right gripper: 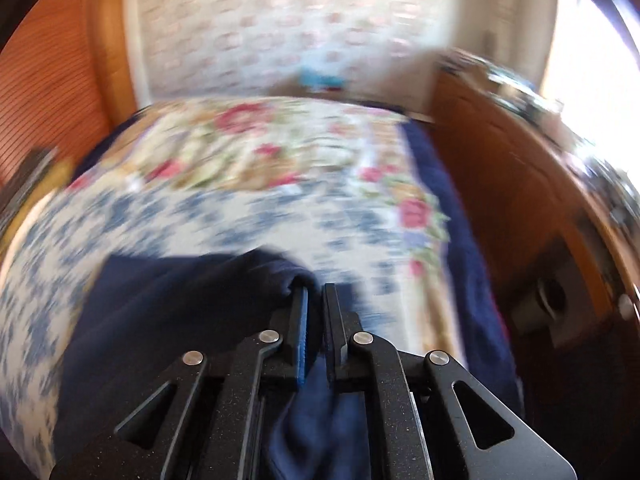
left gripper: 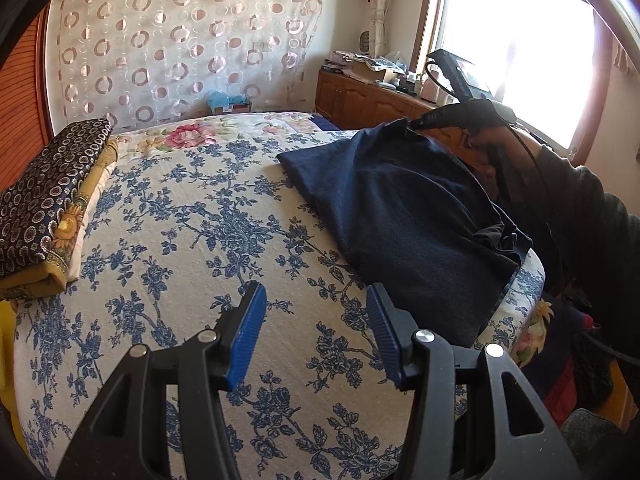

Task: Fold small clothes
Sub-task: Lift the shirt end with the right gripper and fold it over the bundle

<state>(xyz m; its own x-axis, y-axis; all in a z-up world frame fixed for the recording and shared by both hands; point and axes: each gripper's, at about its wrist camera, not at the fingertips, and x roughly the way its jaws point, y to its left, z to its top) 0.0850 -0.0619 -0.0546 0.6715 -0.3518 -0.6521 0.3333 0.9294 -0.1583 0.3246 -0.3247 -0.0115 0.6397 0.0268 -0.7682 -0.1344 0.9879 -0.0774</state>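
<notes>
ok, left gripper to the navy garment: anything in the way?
Nothing visible. The left gripper is open over bare floral bedspread, and the navy garment lies just ahead to its right. The right gripper is shut on its far corner. The folded stack sits far left.

Home bedroom. Bed w/ blue-floral sheet (left gripper: 192, 240), folded bedding (left gripper: 44, 200) stacked at bed's left edge, circle-print curtain (left gripper: 180, 40) behind far edge, wooden cabinet (left gripper: 368, 98) w/ clutter under sunlit window (left gripper: 516, 52).

The right tool (right gripper: 315, 312) pinches a fold of navy garment (right gripper: 168, 312). It lies on the flowered bed (right gripper: 240, 184). The view is blurred.
</notes>
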